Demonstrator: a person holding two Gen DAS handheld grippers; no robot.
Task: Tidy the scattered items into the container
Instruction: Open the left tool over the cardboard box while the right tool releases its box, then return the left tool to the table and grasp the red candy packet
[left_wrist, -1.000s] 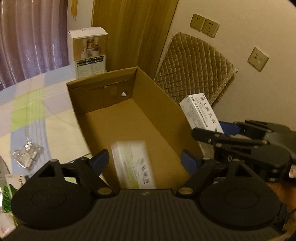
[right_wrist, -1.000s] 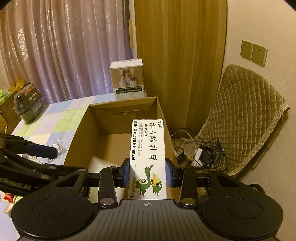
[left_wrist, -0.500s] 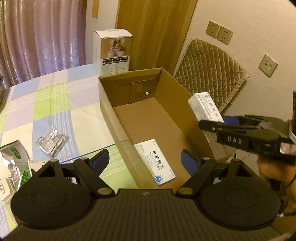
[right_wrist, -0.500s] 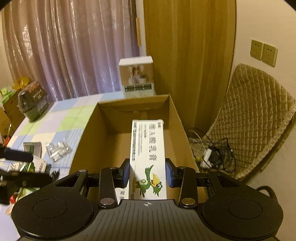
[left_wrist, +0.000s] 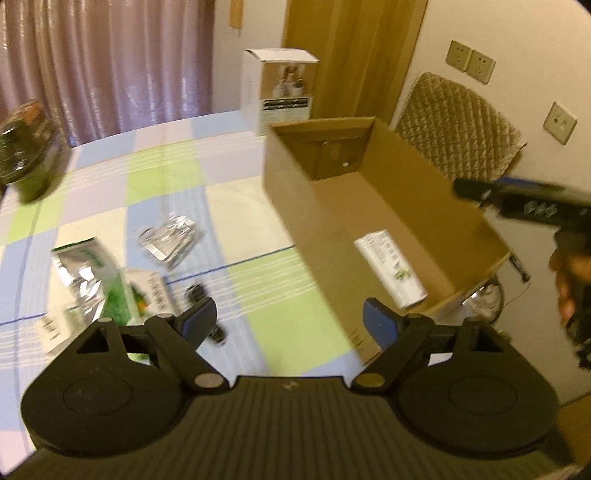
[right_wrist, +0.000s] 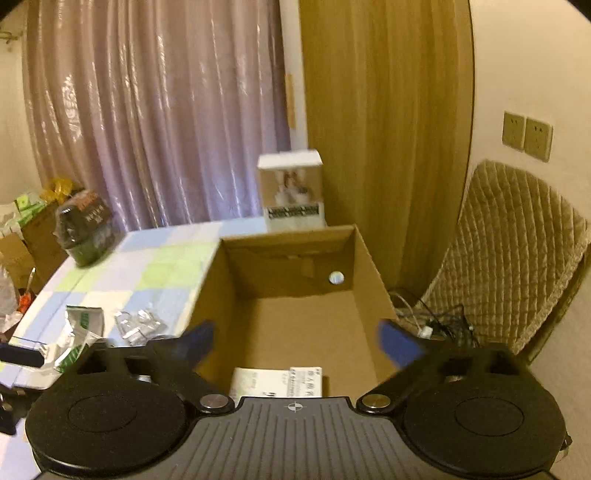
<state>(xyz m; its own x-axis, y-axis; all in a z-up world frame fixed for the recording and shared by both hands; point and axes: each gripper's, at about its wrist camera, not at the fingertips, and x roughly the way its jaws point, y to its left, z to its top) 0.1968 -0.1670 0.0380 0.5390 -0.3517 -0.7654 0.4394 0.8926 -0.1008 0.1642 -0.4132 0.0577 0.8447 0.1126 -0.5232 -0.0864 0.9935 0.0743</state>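
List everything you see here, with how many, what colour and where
cardboard box: one, brown, table's right edge
medicine boxes: at least one, white, inside the cardboard box
foil packets: a pile, silver, on the tablecloth
green-white packs: several, left of the foil packets
carton: one, white, behind the cardboard box
jar: one, dark, far left
chair cover: one, tan, right
left tongs: open
right tongs: open

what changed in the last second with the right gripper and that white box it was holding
The right gripper opened and let go of the white medicine box with the green bird, which now lies flat in the brown cardboard box. The left gripper swung left toward the table, still open and empty. The foil packets stayed put.
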